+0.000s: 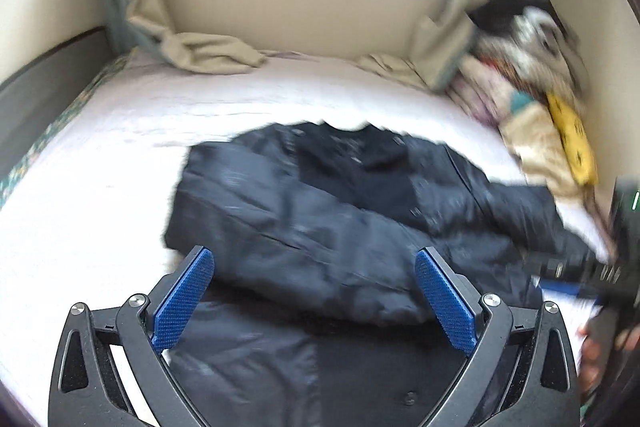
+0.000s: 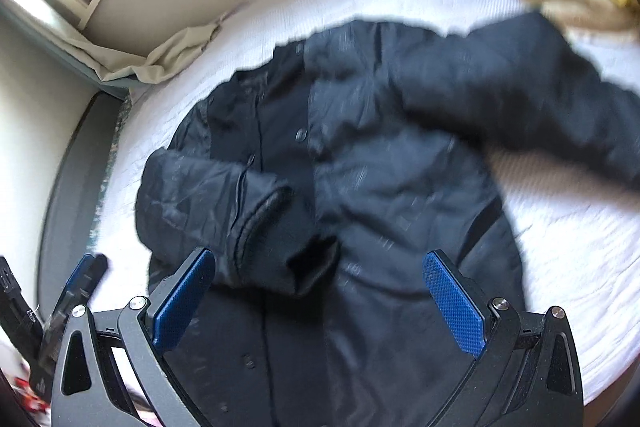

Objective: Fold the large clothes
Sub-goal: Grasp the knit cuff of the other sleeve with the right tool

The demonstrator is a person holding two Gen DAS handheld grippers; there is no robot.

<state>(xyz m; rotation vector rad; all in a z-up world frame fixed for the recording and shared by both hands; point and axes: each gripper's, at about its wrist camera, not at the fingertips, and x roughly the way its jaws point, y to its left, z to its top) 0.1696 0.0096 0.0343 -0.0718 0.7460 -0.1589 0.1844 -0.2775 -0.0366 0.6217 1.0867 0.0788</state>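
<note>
Jacket (image 1: 320,211) lies on bed (image 1: 120,115); both tongs (image 1: 314,291) (image 2: 320,299) gape wide, empty.

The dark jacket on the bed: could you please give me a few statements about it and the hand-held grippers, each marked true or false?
1. The dark jacket lies on the white bed sheet. True.
2. The left hand-held gripper is clamped on a jacket sleeve. False: its jaws stand wide apart above the fabric, pressing on nothing.
3. One sleeve cuff lies folded across the front of the jacket. True.
4. The right hand-held gripper is shut. False: its blue pads are spread wide.
5. The jacket is bright red. False: it is black or very dark navy.
</note>
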